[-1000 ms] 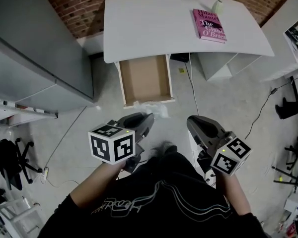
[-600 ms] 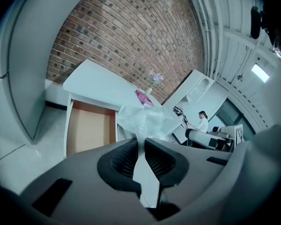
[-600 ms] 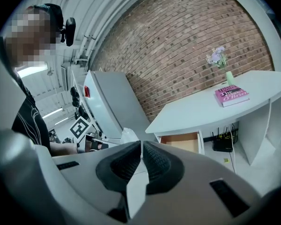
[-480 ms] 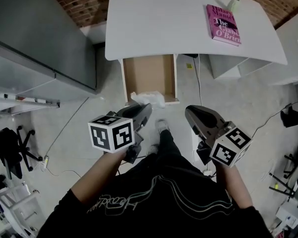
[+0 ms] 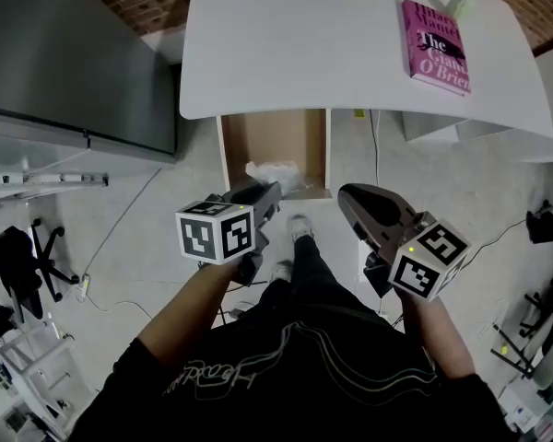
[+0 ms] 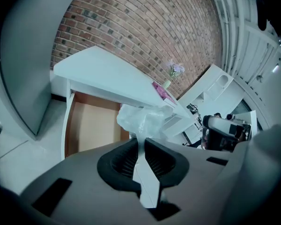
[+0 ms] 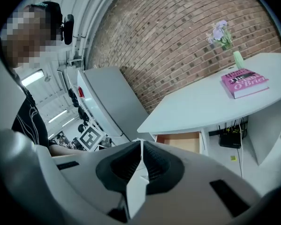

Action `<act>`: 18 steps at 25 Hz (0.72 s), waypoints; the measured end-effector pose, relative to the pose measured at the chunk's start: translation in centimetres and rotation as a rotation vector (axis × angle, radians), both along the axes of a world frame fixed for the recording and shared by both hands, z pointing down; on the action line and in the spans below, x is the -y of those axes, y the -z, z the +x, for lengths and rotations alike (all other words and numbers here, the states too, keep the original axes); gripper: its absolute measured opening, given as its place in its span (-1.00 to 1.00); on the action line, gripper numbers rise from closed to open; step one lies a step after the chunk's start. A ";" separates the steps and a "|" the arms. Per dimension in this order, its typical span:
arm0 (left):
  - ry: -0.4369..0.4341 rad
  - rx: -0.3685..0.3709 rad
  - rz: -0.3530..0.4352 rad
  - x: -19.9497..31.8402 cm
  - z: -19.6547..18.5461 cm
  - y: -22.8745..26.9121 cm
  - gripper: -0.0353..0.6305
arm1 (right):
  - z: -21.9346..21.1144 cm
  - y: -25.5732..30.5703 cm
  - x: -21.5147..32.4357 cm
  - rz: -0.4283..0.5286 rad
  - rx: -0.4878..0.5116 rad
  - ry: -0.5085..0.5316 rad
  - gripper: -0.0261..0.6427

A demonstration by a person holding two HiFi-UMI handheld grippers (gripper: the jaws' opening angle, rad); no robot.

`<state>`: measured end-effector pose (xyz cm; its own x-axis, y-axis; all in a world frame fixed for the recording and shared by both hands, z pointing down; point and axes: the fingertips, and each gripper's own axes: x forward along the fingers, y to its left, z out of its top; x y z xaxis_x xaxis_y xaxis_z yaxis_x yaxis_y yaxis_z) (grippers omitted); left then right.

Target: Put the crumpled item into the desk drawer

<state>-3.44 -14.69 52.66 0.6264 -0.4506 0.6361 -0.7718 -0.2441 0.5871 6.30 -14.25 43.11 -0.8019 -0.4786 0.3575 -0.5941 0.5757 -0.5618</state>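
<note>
A crumpled clear plastic item (image 5: 275, 173) (image 6: 143, 120) hangs from my left gripper (image 5: 269, 190) (image 6: 141, 144), whose jaws are shut on its lower end. It is over the front part of the open desk drawer (image 5: 235, 150) (image 6: 91, 125), a wooden box pulled out from under the white desk (image 5: 304, 53). My right gripper (image 5: 346, 196) (image 7: 140, 146) is to the right of the drawer front, shut, with nothing between its jaws. The drawer (image 7: 182, 142) shows past its jaws.
A pink book (image 5: 435, 46) (image 7: 243, 82) and a small vase of flowers (image 7: 227, 46) lie at the desk's far right. A grey cabinet (image 5: 74, 63) stands left of the drawer. Cables (image 5: 373, 150) run on the floor to the right. My foot (image 5: 297, 233) is just below the drawer.
Both grippers have come closer to the desk. The left one carried the crumpled plastic from before the drawer's front edge to over the drawer's inside.
</note>
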 end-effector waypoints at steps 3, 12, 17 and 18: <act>0.015 0.007 -0.017 1.8 0.0 -2.2 -0.72 | 0.0 -1.7 1.1 -0.029 -0.006 0.018 -0.78; 0.031 0.071 -0.116 5.3 -0.9 -9.7 -0.72 | 0.0 -6.3 3.3 -0.089 -0.023 0.044 -0.78; 0.037 0.116 -0.180 6.6 -1.8 -14.4 -0.72 | -0.4 -8.7 3.8 -0.113 -0.018 0.049 -0.78; 0.039 0.119 -0.195 6.9 -2.0 -15.4 -0.72 | -0.4 -9.1 3.9 -0.121 -0.016 0.046 -0.78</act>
